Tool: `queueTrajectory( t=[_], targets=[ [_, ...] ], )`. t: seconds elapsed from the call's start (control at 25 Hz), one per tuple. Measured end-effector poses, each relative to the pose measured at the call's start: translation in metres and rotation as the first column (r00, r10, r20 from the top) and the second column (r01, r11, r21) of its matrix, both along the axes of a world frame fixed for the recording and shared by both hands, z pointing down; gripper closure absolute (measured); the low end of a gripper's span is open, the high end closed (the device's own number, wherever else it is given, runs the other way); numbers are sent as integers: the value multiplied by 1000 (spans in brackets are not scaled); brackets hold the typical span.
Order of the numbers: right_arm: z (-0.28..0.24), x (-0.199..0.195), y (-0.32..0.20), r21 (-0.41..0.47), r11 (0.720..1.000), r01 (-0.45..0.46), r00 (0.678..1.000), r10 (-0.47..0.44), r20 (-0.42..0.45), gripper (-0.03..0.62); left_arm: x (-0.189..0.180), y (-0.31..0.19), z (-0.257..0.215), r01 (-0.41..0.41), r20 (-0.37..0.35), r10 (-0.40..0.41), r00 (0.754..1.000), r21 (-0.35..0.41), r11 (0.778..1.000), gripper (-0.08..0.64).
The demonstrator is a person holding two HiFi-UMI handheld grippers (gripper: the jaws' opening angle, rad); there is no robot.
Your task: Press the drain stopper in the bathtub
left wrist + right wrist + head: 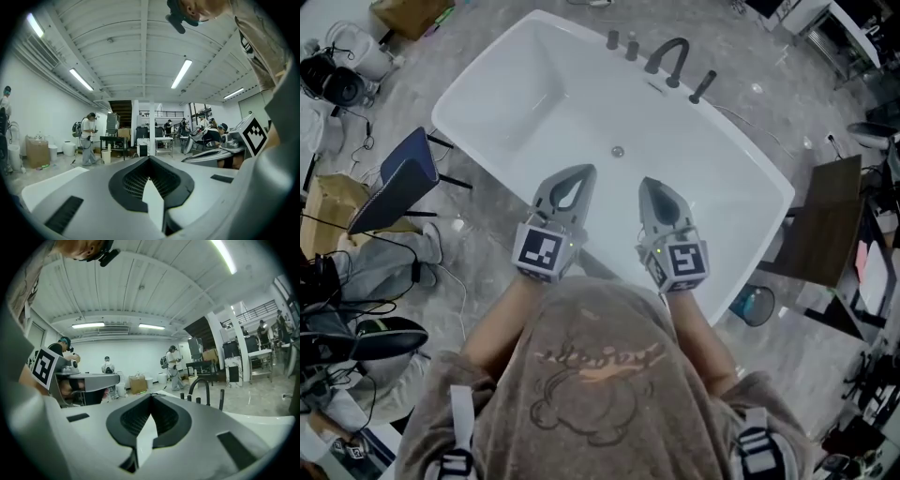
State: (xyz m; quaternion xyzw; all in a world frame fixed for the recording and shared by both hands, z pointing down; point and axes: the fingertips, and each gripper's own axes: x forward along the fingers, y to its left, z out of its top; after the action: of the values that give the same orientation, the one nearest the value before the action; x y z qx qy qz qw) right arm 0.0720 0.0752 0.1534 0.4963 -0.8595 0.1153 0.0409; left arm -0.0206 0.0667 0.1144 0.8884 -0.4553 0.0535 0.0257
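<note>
A white bathtub [516, 70] lies below me on a grey floor. The small round drain stopper [618, 151] sits on its bottom, and a dark faucet [668, 59] with handles stands on the far rim. Above the near rim, my left gripper [585, 171] and right gripper [648, 183] hover side by side, short of the stopper and pointing towards it. Both are shut with nothing in them. In the left gripper view the jaws of the left gripper [150, 159] meet at the tips. The right gripper [151, 396] looks the same, with the faucet [199, 386] beyond it. Neither gripper view shows the stopper.
A blue-topped stand [398, 180] is left of the tub and a dark brown stand [827, 217] is right of it. Boxes, bags and cables [337, 234] litter the floor on the left. People [88, 139] work at benches in the background.
</note>
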Motion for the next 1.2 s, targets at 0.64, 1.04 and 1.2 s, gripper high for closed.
queueTrajectory(
  t=[0.64,1.04,1.2],
  targets=[
    [29,-32,-81,-24,991,-129,992,129,7,594,-16,-96,29,-203,12,203,979,-13,979,555],
    [64,-41,-143,-7,986,-169,985,169,14,594,-16,-161,68,-275,3,275,962,16,961,555],
    [85,-43,-170,-22,978,-206,979,206,6,594,-15,-181,93,-323,-2,323,946,3,946,555]
  ],
)
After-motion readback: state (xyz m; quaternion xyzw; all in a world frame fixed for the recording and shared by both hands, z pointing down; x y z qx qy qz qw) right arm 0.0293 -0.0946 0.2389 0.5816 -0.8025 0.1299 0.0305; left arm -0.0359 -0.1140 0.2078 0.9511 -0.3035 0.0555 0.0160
